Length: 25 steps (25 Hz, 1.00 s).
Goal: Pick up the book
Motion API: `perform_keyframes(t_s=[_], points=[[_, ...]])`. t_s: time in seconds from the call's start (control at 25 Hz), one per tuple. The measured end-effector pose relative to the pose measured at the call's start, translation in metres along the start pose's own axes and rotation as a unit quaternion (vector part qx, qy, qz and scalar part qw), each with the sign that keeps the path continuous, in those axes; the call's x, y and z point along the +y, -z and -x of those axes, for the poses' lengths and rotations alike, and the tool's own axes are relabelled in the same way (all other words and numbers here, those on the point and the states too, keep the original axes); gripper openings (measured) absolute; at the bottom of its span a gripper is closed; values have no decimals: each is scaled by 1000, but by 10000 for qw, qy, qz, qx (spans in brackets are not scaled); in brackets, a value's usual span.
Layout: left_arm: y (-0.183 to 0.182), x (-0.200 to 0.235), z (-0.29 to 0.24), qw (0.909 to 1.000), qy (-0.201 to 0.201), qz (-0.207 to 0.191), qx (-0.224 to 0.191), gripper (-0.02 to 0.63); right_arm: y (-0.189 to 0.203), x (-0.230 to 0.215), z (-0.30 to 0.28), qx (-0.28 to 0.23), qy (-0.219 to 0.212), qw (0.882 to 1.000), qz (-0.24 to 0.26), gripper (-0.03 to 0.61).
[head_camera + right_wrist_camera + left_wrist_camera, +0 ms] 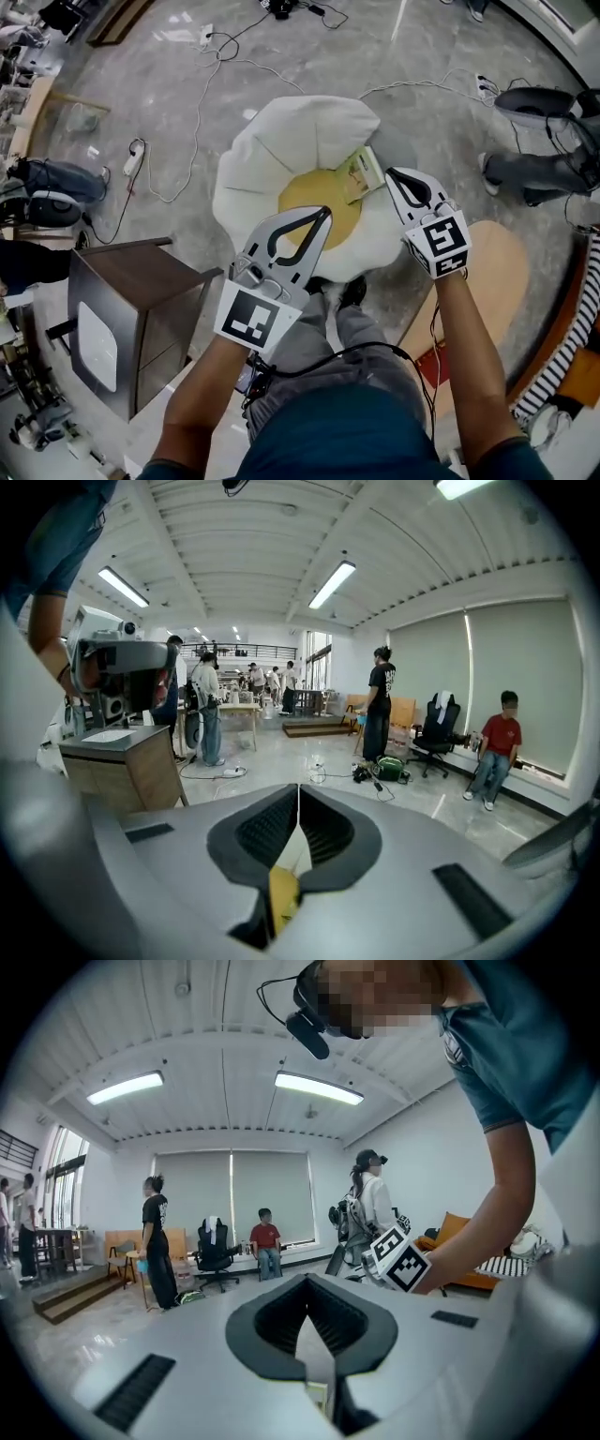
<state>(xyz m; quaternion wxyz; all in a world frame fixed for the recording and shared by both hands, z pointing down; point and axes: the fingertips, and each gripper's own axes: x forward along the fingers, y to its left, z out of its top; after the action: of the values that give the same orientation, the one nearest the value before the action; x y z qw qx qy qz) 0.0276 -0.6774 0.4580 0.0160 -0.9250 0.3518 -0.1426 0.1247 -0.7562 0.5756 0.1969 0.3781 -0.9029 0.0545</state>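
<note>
The book (pixel 359 175), thin with a pale green cover, lies tilted on a fried-egg cushion (pixel 281 150), at the right edge of its yellow centre (pixel 305 192). My left gripper (pixel 327 212) hovers over the yellow centre, just left of and nearer than the book, jaws shut and empty. My right gripper (pixel 390 172) is close beside the book's right edge, also shut with nothing held. In the left gripper view the left gripper (pixel 307 1283) points level into the room, and so does the right gripper (pixel 299 789) in its own view. The book's contact with either gripper cannot be told.
A dark wooden cabinet (pixel 141 300) stands on the floor at the left. Cables (pixel 192 122) and a power strip (pixel 134 159) lie beyond it. A round wooden board (pixel 492 272) sits at the right, and another person's legs (pixel 530 171) are at the far right. Several people stand in the room.
</note>
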Motion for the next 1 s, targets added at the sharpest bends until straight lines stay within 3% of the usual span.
perform_keyframes(t_s=[0.2,0.32,0.52,0.72,1.0], points=[[34,5,-5,9993,64,308,220,5,64,-19,-37,453,30,9983,-360,21],[52,4,-10,9981,125,490,345,5,102,-30,-56,709,72,9953,-653,84],[79,7,-19,9951,126,839,507,5,164,-50,-92,1106,124,9872,-1142,123],[111,12,-22,9918,91,1069,693,6,234,-67,-130,1576,146,9739,-1626,160],[157,19,-25,9870,27,1333,902,57,335,-87,-178,2202,79,9457,-2389,221]])
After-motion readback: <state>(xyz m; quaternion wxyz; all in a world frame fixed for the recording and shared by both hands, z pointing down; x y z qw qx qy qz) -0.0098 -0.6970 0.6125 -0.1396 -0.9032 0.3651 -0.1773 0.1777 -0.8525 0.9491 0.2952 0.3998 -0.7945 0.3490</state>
